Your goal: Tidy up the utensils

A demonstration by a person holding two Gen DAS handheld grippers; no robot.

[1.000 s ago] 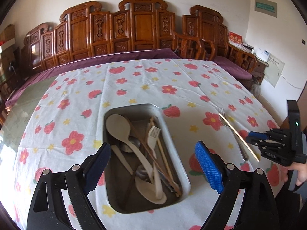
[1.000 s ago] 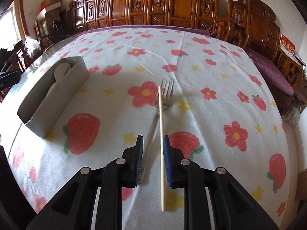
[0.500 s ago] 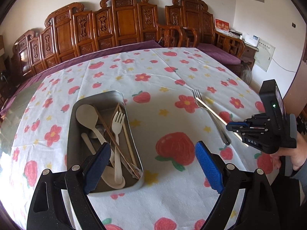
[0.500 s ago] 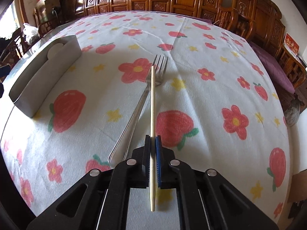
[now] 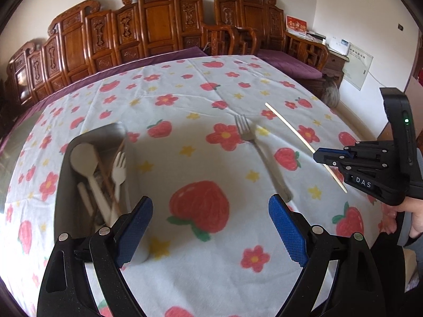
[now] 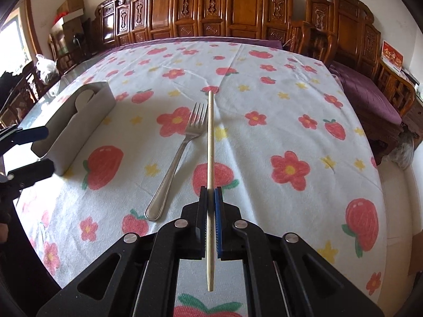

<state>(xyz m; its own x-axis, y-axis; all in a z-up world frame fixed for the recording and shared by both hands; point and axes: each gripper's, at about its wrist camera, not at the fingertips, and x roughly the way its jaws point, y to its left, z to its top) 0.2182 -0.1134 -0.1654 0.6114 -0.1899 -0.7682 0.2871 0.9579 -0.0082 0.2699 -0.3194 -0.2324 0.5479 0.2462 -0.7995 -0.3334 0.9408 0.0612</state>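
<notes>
My right gripper point(image 6: 210, 194) point(image 5: 317, 155) is shut on a pale wooden chopstick point(image 6: 210, 137) point(image 5: 293, 129), lifted off the cloth and pointing away from me. Just left of it a steel fork point(image 6: 177, 155) point(image 5: 261, 155) lies flat on the strawberry-print tablecloth. A grey metal tray point(image 5: 63, 174) point(image 6: 87, 116) stands at the left and holds a white spoon point(image 5: 84, 158), a white fork point(image 5: 119, 171), brown chopsticks and other utensils. My left gripper point(image 5: 210, 219) hangs open above the cloth between tray and fork, nothing between its blue pads.
Carved wooden chairs point(image 5: 158, 23) and a purple-cushioned bench point(image 6: 367, 95) line the far side and right of the round table. The table's edge point(image 5: 351, 126) drops off at the right. A hand point(image 5: 415, 222) holds the right gripper's handle.
The right gripper closed on the chopstick and raised it off the cloth. The left gripper, still open, moved right, from over the tray to over the cloth beside the fork.
</notes>
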